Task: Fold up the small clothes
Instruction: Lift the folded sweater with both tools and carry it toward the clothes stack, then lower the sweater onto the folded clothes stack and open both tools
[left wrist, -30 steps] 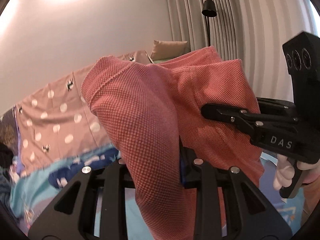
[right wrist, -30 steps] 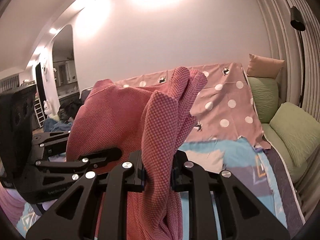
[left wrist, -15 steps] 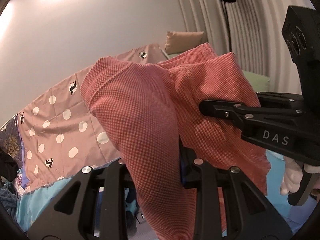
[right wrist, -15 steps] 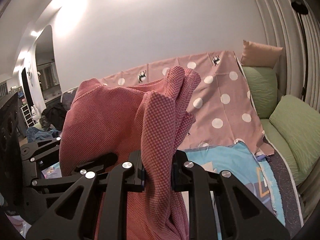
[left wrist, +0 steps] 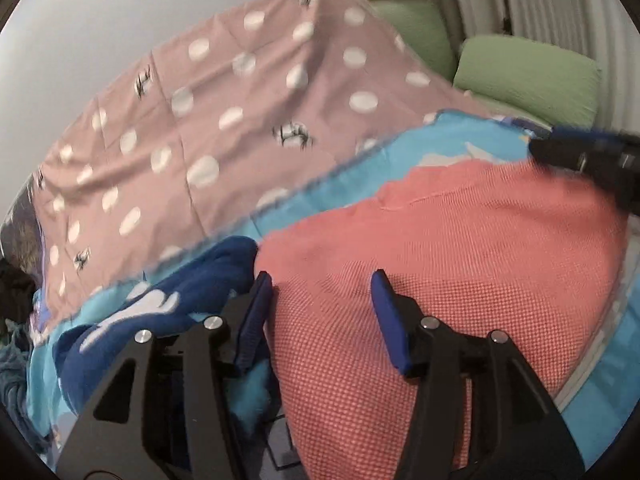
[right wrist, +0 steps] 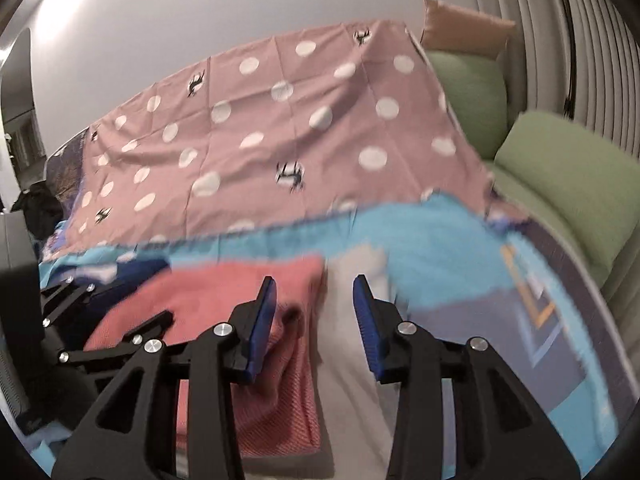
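The red waffle-knit garment (left wrist: 460,240) lies spread on the light blue bedspread (left wrist: 360,168). My left gripper (left wrist: 320,280) hovers low over its near left part. Its jaws are opening; the cloth lies below and between the blue pads, which do not press on it. In the right wrist view the garment (right wrist: 224,292) lies to the left, with a fold under the left finger. My right gripper (right wrist: 315,280) has its jaws opening too, with only pale bedding showing between them. The right gripper (left wrist: 592,160) also shows blurred at the garment's far right corner.
A dark blue garment (left wrist: 192,292) with white print lies just left of the red one. A pink polka-dot sheet (right wrist: 280,140) covers the back. Green cushions (right wrist: 560,184) and a tan pillow (right wrist: 464,24) line the right side. Dark clothes (right wrist: 36,204) sit at far left.
Both grippers held the red garment up, pinched shut on it. They have come down to the bed, the jaws have opened, and the garment now lies flat.
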`<state>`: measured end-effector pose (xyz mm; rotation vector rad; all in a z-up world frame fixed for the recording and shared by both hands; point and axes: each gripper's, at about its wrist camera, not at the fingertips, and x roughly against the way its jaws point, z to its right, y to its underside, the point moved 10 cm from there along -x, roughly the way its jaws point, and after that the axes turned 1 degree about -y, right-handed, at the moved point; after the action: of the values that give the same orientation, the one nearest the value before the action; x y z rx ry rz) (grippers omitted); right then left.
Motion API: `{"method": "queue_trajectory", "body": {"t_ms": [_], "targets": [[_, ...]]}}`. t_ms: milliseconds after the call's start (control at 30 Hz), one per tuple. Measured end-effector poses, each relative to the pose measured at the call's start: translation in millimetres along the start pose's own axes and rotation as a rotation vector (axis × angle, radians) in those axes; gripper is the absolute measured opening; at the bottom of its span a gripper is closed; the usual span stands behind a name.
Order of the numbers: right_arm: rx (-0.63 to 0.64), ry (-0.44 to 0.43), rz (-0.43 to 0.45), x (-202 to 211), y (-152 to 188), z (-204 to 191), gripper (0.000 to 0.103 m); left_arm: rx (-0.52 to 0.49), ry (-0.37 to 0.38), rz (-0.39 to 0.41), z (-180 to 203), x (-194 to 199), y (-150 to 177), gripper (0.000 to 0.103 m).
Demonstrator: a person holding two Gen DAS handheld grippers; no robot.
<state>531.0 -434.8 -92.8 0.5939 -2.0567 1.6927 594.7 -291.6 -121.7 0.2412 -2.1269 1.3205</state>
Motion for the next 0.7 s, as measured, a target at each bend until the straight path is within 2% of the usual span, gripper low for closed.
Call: {"method": "queue_trajectory", "body": {"t_ms": [67, 200, 300, 400, 433, 533, 700], "targets": [[0.012, 0.016, -0.035, -2.0, 22.3, -2.5, 0.04, -0.007, -0.013, 0.008, 0.2, 1.7, 3.3, 0.053], [0.059, 0.042, 0.001, 19.5, 38.2, -5.6, 0.043, 0.034, 0.016, -0.001, -5.7, 9.8, 8.4, 0.056], [0.051, 0.033, 0.024, 51.5, 48.4, -8.4, 0.044, 0.056, 0.029, 0.019, -3.6, 32.4, 14.0, 0.067], [0.082, 0.04, 0.045, 91.4, 67.8, -20.6, 0.046, 0.089, 0.085, 0.072, 7.5, 74.6, 25.0, 0.077], [0.087, 0.039, 0.057, 103.1, 72.8, -24.4, 0.05, 0.093, 0.091, 0.098, 10.8, 90.4, 28.8, 0.082], [0.082, 0.017, 0.099, 143.9, 91.3, -39.0, 0.055, 0.126, 0.093, 0.169, 19.1, 138.6, 42.3, 0.087], [0.055, -0.001, 0.115, 201.0, 126.5, -56.2, 0.056, 0.191, 0.121, 0.198, 31.0, 202.4, 73.0, 0.095]]}}
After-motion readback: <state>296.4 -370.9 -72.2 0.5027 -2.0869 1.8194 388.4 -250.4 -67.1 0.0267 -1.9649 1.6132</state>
